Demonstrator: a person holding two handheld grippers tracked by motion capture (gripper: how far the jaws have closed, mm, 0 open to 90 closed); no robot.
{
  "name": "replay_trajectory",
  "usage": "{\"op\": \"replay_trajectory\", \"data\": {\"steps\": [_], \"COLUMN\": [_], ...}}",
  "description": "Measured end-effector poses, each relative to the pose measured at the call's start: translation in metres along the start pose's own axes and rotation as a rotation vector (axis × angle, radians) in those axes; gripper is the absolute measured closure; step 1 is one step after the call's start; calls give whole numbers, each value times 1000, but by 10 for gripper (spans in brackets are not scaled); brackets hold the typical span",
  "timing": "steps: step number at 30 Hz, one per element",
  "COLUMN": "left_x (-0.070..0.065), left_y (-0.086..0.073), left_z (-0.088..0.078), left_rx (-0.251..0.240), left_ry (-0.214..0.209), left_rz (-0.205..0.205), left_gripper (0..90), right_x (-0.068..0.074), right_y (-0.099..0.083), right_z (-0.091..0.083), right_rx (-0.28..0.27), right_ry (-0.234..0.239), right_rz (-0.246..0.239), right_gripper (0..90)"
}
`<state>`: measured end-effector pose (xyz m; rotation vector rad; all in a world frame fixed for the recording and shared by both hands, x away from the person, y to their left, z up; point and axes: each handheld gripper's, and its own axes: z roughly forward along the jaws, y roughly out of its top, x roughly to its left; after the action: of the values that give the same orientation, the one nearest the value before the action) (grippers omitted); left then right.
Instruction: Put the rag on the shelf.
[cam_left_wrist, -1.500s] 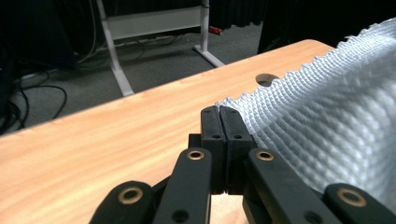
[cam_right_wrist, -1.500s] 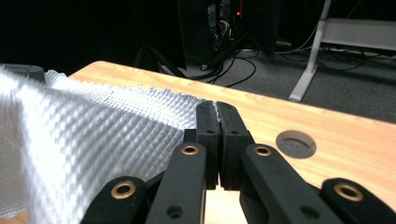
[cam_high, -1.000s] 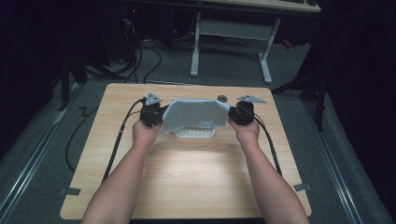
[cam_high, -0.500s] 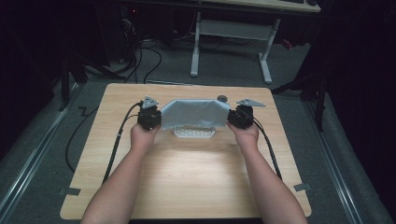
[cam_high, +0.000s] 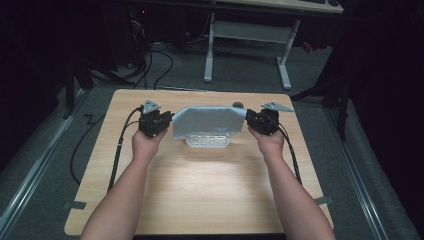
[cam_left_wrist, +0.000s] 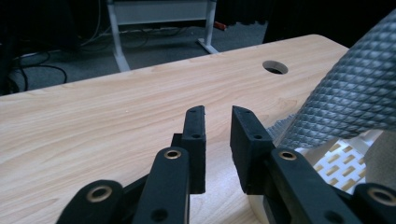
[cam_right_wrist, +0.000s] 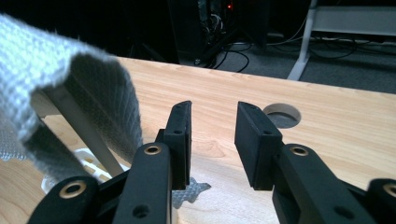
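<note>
A grey textured cloth (cam_high: 207, 121) hangs draped over a white slotted rack (cam_high: 207, 142) at the back middle of the wooden table (cam_high: 200, 190). My left gripper (cam_high: 168, 120) sits just off the cloth's left end and my right gripper (cam_high: 248, 120) just off its right end. Both have just been opening, and their jaws stand apart with nothing between them. In the left gripper view the left gripper (cam_left_wrist: 218, 114) has the cloth (cam_left_wrist: 355, 98) and rack (cam_left_wrist: 345, 156) at its right. In the right gripper view the right gripper (cam_right_wrist: 215, 109) has the cloth (cam_right_wrist: 56, 79) at its left.
A round cable hole (cam_high: 238, 105) sits in the table behind the cloth's right end, also visible as the hole (cam_right_wrist: 281, 115) in the right gripper view. A white desk frame (cam_high: 247, 45) and cables stand on the floor beyond the table.
Both grippers held the cloth's ends stretched above the rack; now their jaws have come apart and the cloth rests on the rack. The left gripper has drawn slightly left.
</note>
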<state>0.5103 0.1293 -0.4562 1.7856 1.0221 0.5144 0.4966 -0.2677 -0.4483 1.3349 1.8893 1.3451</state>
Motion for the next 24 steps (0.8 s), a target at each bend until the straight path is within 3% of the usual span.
{"op": "replay_trajectory", "data": {"steps": [14,21,24], "left_x": [19,27,25], "left_y": [0,-10,-17], "left_z": [-25,-36,-41], "left_rx": [-22,-19,-30], "left_ry": [64,90,99], "left_rz": [-6,-29,-33], "left_gripper": [691,651,624], "right_x": [-10,-11,-8], "right_y": [7,3,0], "right_z": [-21,-29,-33], "right_rx": [-11,11,-8], "right_ry": [-51,-74,-84], "right_rz": [-31,-44,-75], "right_gripper": [616,536,534]}}
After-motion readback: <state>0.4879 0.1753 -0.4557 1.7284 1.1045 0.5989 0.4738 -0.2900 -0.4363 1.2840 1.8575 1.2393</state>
